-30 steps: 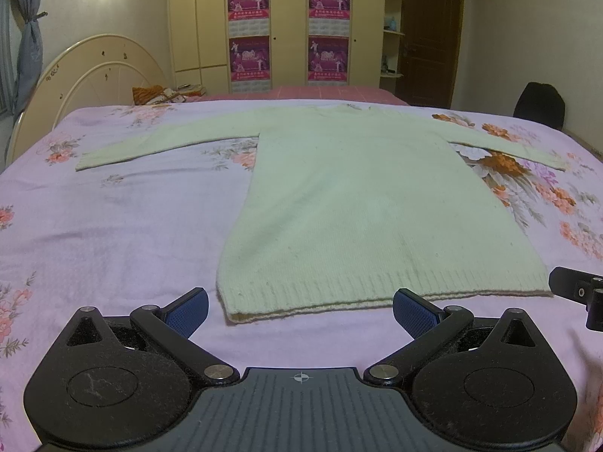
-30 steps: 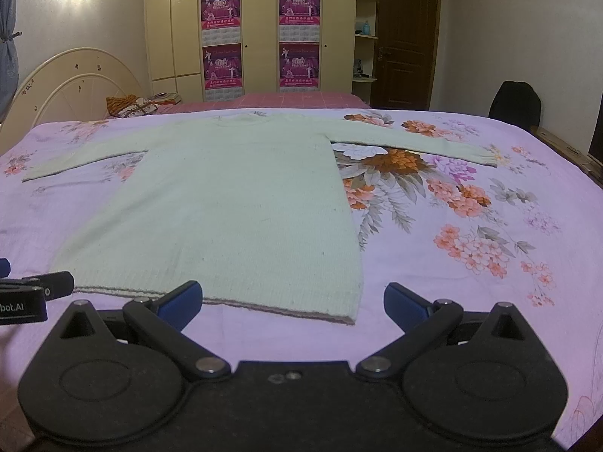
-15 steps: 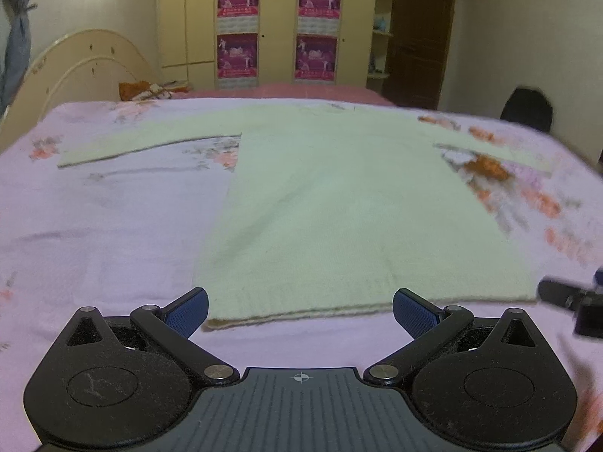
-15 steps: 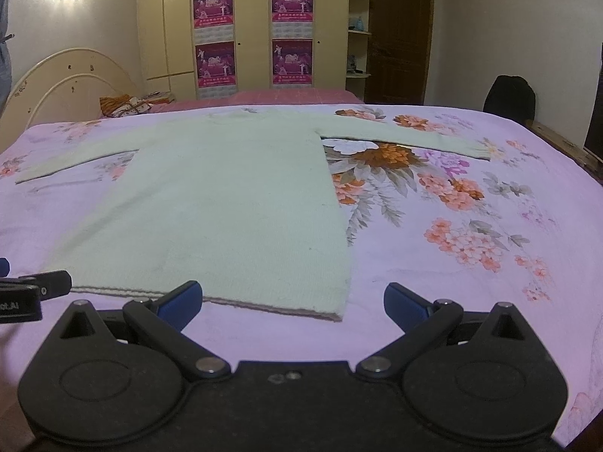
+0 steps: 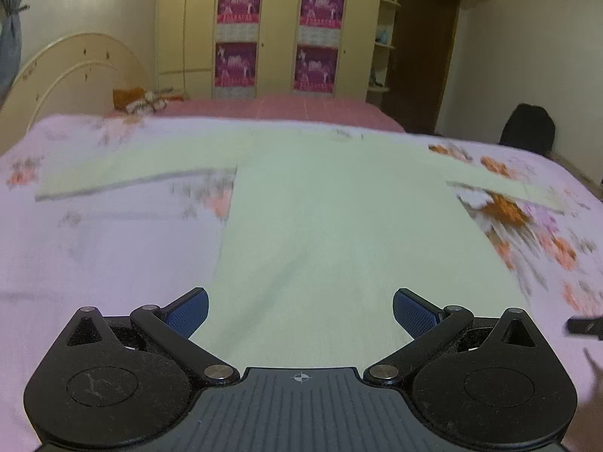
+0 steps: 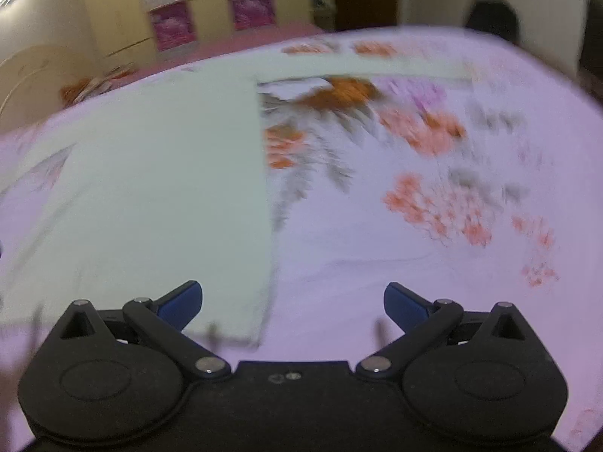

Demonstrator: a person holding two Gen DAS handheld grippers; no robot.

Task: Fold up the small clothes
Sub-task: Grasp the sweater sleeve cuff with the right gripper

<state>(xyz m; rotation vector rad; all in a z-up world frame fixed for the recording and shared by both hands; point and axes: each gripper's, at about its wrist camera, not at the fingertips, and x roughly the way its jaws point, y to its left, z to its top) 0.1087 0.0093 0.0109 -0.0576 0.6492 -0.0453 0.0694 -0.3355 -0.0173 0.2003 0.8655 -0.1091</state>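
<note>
A pale green knitted sweater lies flat on the bed, both sleeves spread out sideways. My left gripper is open over the sweater's lower left part, its blue pads apart with knit between them. In the blurred right wrist view the sweater fills the left half, and its bottom right corner lies just in front of my right gripper, which is open. A dark tip of the right gripper shows at the right edge of the left wrist view. The hem is hidden under the left gripper body.
The bed carries a pink floral sheet with orange flowers on the right. A curved cream headboard stands at the left. Behind are a wardrobe with pink posters, a dark door and a black chair.
Both grippers have moved forward over the sweater's lower edge. The right view has tilted and blurred with the motion. Both stay open.
</note>
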